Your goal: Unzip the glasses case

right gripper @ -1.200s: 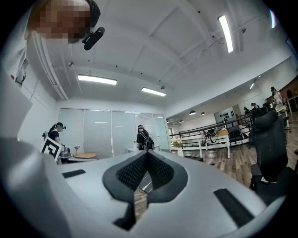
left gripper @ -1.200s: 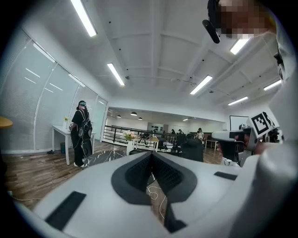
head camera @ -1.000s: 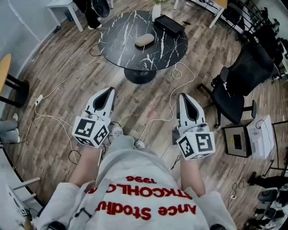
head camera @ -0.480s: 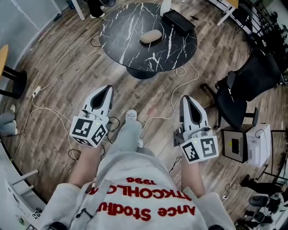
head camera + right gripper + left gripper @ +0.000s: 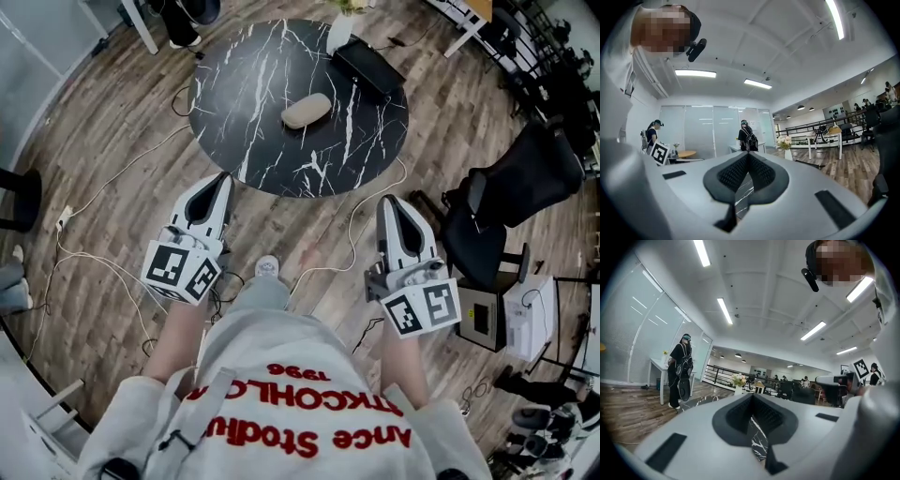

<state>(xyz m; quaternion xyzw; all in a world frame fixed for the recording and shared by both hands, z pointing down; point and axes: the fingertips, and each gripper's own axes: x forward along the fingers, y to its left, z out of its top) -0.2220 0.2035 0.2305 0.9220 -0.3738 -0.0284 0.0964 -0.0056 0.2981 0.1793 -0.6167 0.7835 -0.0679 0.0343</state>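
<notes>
Glasses case (image 5: pixel 307 111), a pale oval shell, is shown lying closed near the middle of the round black marble desk (image 5: pixel 248 89). It is apart from a black box (image 5: pixel 367 67) and a white vase (image 5: pixel 339 33) at the far edge. Its zip is too small to be made out.

The left gripper (image 5: pixel 221 180) and the right gripper (image 5: pixel 385 202) are held level and side by side over the wooden floor (image 5: pixel 112 178). The left tip appears at the desk's near rim, the right just short of it, and both are well apart from the case. In each gripper view the jaws are seen drawn together at their tips with nothing between them. Only a sliver of marble desktop is visible through the gap behind the tips.

No part of the task is judged to have been done, as the case is neither touched nor steadied. The whole of it is judged to be left. The case is to be reached and held by one gripper, and the zip pull is to be found, taken by the other and drawn round the rim.
</notes>
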